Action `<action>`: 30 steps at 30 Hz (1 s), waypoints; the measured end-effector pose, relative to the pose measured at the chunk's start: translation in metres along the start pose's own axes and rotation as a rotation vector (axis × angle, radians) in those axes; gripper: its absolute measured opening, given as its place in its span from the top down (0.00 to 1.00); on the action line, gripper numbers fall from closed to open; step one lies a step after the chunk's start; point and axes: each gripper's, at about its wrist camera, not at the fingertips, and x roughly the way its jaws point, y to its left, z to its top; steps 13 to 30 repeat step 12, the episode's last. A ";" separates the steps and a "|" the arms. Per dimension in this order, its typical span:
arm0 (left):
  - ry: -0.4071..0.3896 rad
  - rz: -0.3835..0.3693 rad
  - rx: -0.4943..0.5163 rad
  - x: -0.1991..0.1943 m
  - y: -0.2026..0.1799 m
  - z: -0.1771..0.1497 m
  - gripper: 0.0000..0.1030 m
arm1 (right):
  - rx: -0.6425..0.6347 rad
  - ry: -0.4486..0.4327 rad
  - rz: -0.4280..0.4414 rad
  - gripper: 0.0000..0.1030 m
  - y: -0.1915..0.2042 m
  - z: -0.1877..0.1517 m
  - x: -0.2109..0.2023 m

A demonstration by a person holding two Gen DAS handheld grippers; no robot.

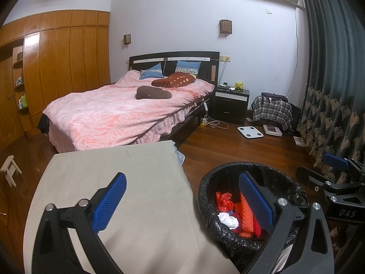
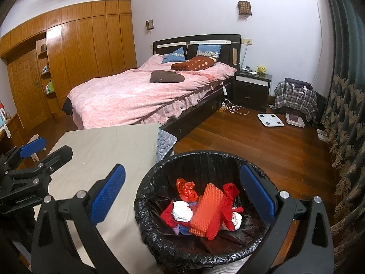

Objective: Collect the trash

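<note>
Left gripper point(image 1: 182, 203) hangs wide open and empty over the beige table point(image 1: 127, 182), bin at its three o'clock. Right gripper point(image 2: 182, 196) gapes just as wide, empty, over the black-lined trash bin point(image 2: 159, 173), where red wrappers point(image 2: 187, 188), orange foam point(image 2: 206, 207) and white tissue point(image 2: 181, 212) lie inside.

Home bedroom: pink-quilted bed point(image 1: 127, 111), nightstand point(image 1: 231, 105), wooden wardrobe point(image 1: 68, 52), curtains point(image 1: 330, 68).
</note>
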 end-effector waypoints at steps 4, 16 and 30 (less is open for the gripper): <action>0.001 0.000 0.002 0.000 0.000 0.000 0.06 | -0.001 0.000 -0.001 0.05 0.000 0.000 0.000; 0.002 0.001 0.000 0.000 0.000 0.000 0.06 | -0.001 0.000 -0.002 0.05 0.000 -0.002 0.001; 0.002 0.001 0.000 0.000 0.000 0.000 0.06 | -0.001 0.000 -0.002 0.05 0.000 -0.002 0.001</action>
